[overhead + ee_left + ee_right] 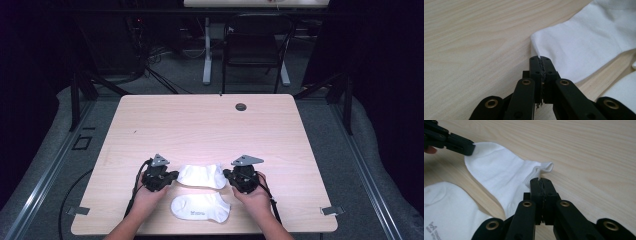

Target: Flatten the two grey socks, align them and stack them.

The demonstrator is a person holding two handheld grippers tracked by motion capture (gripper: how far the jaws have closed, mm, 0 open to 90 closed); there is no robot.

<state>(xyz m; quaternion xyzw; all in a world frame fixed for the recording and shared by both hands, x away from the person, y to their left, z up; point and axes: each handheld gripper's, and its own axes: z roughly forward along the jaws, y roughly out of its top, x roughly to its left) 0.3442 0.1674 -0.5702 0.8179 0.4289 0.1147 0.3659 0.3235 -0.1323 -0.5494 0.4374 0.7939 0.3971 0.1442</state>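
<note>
With the left gripper (541, 59) and right gripper (541, 180) each pinching an end of the upper sock (202, 176) on the surface (200, 125), fingers seemingly clamped on fabric, keep tension even while laying it over the lower sock (200, 207).

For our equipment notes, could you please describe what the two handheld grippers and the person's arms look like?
Both the left gripper and right gripper are black, each topped by a grey three-cornered plate and trailing a black cable. Up close, their black linkage arms carry brass-coloured rivets. The forearms are bare, with no sleeves in sight.
</note>
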